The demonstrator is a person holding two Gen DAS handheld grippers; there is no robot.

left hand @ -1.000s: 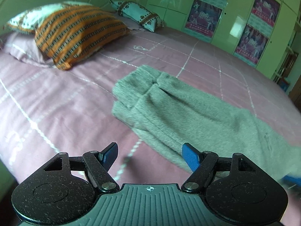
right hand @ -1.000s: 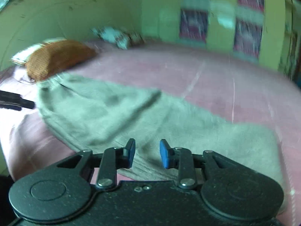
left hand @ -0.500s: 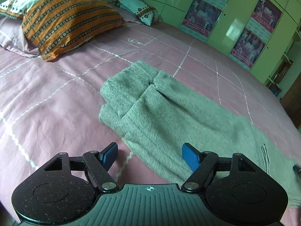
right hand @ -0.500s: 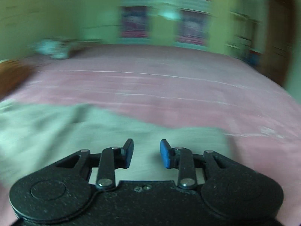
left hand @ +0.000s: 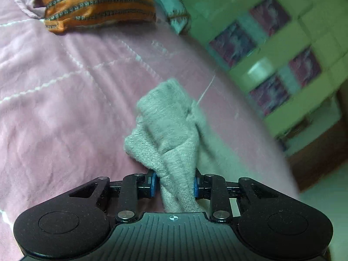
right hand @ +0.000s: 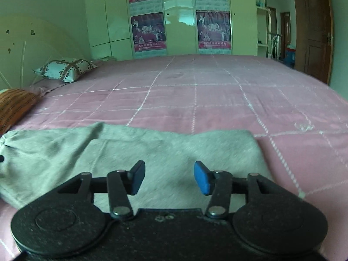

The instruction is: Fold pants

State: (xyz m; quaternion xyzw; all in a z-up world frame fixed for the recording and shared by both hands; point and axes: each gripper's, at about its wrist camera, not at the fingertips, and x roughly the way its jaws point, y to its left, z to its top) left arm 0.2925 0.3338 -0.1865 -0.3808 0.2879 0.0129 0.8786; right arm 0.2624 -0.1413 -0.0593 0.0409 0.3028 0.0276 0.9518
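Our left tool [left hand: 174,183] is clenched on a bunched fold of the grey knit pants [left hand: 169,130]; our right tool [right hand: 169,177] hangs released above them on the pink quilted bed [right hand: 195,100].

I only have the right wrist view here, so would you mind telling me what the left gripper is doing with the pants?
Observer: The left gripper is shut on a bunched end of the grey pants; fabric fills the gap between its blue pads.
Operator: Thank you. Is that end lying flat on the bed?
Observer: No, it rises in a crumpled ridge above the pink bedspread in front of the gripper.
Operator: Is anything close to it on that side?
Observer: Only an orange striped pillow, well beyond the pants at the head of the bed, not touching them. For your side, the right gripper is open over the flat part of the pants.
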